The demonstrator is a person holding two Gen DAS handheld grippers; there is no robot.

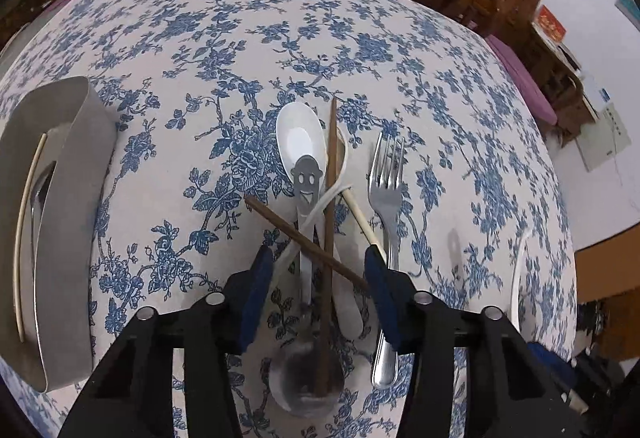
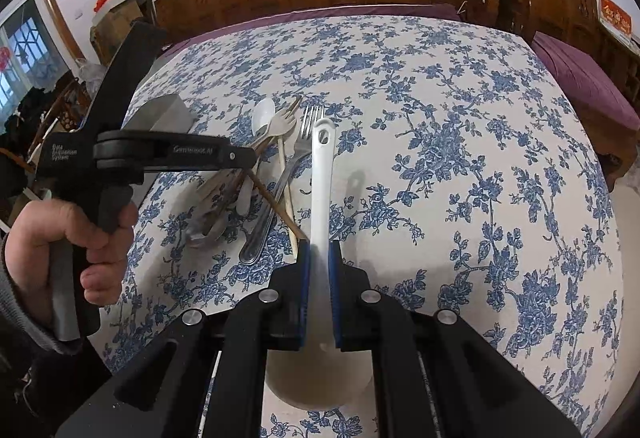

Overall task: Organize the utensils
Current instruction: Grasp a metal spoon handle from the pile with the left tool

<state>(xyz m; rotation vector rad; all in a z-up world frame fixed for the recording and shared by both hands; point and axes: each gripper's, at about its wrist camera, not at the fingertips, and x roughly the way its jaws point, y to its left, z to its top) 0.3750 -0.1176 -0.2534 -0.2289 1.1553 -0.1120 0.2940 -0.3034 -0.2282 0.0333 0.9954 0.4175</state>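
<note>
We hold one tool in each hand above a worktop [image 2: 460, 85] covered with a blue floral cloth.

**Left tool.** The left tool [image 1: 318, 262] points steeply down over the pile of utensils. Its jaws stand partly open and straddle several crossed items: two brown chopsticks [image 1: 304, 238], the smiley-handled metal spoon [image 1: 306, 238] and a white plastic fork handle. We see no pad pressing on any of them, so nothing is held yet.

**Right tool.** The right tool [image 2: 319, 246] is closed firmly on the handle of the white ladle [image 2: 322, 173], with the bowl hanging below the jaws, near the camera.

**Location of the task items.** The pile lies near the middle of the worktop, toward its left edge. It also contains a white soup spoon [image 1: 294, 141], a metal fork [image 1: 386, 197] and a pale chopstick [image 1: 360, 213]. The grey holder [image 1: 76, 173] stands at the left edge and already contains a few pieces.

**Risks from here.**
- The left jaws bracket several overlapping items. Closing here may pinch more than one piece, or catch a chopstick at an angle and flick it aside.
- Lifting one crossed item may drag its neighbours along and scatter the pile.
- The ladle is gripped on its thin handle. A tilt of the right tool may let the heavy bowl swing or slip.
</note>
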